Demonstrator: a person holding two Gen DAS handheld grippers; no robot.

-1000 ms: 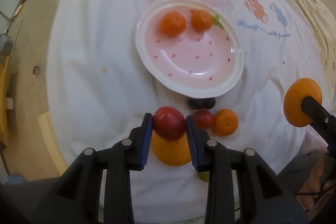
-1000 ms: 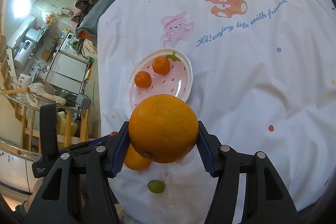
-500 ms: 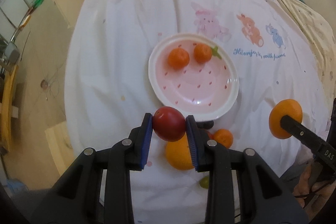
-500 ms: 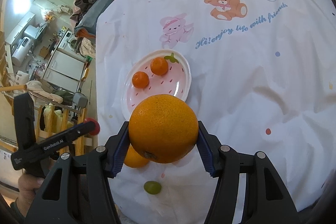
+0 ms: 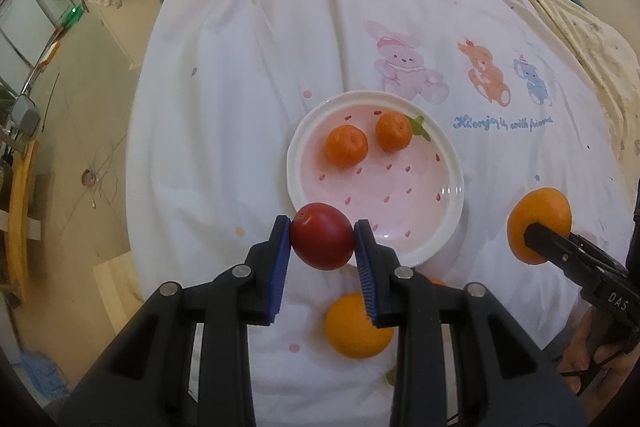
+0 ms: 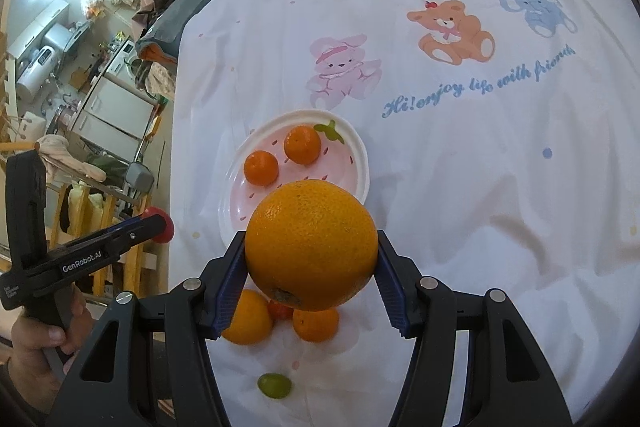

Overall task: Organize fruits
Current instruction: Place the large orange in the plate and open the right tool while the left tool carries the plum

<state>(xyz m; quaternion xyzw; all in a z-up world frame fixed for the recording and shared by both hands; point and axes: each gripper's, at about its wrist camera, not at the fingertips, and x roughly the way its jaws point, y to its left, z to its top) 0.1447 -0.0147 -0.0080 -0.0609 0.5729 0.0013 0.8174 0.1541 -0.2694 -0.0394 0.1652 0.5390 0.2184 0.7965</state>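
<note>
My left gripper point(image 5: 322, 243) is shut on a red tomato point(image 5: 321, 241) and holds it in the air near the front-left rim of the pink strawberry plate point(image 5: 440, 239). Two mandarins point(image 5: 346, 146) point(image 5: 393, 131) lie on the plate. My right gripper point(image 6: 311, 261) is shut on a big orange point(image 6: 311, 245), held above the table in front of the plate point(image 6: 360, 155). That orange also shows at the right of the left wrist view point(image 5: 538, 213). The left gripper with its tomato point(image 6: 160, 223) shows at the left of the right wrist view.
On the white cartoon-print cloth point(image 5: 248, 107) near the front edge lie an orange point(image 6: 246, 317), a mandarin point(image 6: 316, 325), a small red fruit point(image 6: 280, 310) and a green grape point(image 6: 274, 385). The table's left edge drops to the floor point(image 5: 68, 147).
My left gripper has risen and pulled back with the tomato, so the plate looks smaller and farther. The right gripper has held the orange nearly still.
</note>
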